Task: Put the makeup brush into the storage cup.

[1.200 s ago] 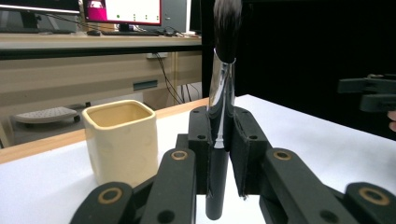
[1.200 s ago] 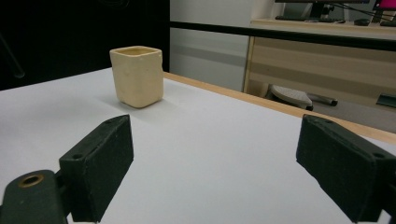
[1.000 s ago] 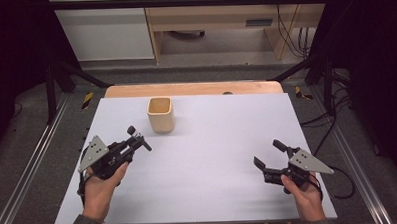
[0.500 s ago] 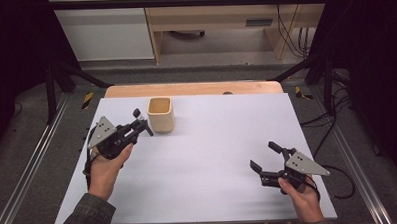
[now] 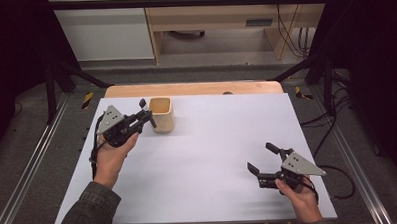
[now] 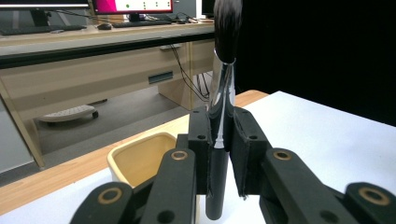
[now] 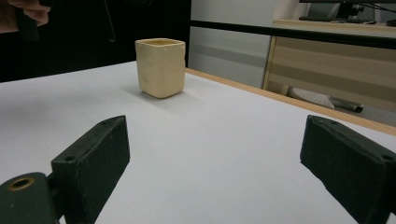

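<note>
Brush [image 6: 223, 70] clamped upright between left gripper [image 6: 218, 140] jaws, bristle tip cut off at top of left gripper view; in the high view it reads as a thin dark stick, hard to make out. Left gripper [image 5: 145, 114] held just beside the cream cup [image 5: 162, 114], near the worktop's [image 5: 212, 141] far-left corner. Cup interior hidden in right gripper view. Right gripper [image 5: 262, 158] sits low near the near-right corner, jaws spread wide, empty.

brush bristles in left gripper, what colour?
Black bristles on the brush, above a shiny silver ferrule; clearest in the left gripper view.
</note>
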`<state>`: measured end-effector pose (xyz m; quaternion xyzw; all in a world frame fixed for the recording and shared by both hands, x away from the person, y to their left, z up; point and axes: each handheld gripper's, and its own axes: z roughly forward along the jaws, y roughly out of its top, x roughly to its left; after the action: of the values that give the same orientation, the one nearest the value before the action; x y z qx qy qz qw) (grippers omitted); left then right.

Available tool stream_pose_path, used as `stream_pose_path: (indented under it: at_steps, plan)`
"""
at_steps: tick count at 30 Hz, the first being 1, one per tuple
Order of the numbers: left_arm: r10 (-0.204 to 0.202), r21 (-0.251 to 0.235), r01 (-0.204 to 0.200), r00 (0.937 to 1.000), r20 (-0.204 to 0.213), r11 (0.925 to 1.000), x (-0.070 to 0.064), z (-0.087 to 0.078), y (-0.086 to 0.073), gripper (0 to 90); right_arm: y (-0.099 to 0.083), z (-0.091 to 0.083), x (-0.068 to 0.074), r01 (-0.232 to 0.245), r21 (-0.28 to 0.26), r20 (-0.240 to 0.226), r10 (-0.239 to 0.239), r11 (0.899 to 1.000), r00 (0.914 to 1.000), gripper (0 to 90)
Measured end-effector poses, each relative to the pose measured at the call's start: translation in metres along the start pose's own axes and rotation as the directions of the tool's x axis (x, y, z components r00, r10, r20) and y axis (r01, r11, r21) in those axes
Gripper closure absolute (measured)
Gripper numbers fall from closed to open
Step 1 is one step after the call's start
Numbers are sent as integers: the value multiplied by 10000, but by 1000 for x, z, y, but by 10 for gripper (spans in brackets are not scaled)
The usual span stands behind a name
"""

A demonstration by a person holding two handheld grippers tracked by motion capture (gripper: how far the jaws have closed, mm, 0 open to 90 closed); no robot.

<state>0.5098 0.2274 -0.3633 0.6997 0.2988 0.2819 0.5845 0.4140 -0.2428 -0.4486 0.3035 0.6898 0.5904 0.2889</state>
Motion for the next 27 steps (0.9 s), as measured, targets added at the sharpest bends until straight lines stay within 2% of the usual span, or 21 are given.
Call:
stream_pose_path:
  at_steps: [7, 13, 18, 22, 27]
  plan:
    - [50, 4, -50, 9999, -105, 10000, 3, 2, 6, 789, 0, 1, 2, 70, 79, -16, -70, 9999, 10000, 80]
    - [77, -68, -80, 9989, -452, 9999, 2, 4, 13, 789, -1, 1, 2, 142, 167, -6, -142, 9998, 9999, 79]
    - [142, 78, -139, 9990, -424, 9999, 3, 9, 20, 789, -1, 2, 1, 218, 191, -20, -218, 9996, 9998, 76]
    - [258, -24, -259, 9987, -450, 9997, 5, 13, 27, 789, -1, 1, 0, 165, 180, -6, -165, 9997, 9999, 75]
    - [219, -111, -226, 9981, -569, 9997, 12, 20, 34, 789, 0, 1, 1, 180, 123, 34, -180, 9998, 9998, 79]
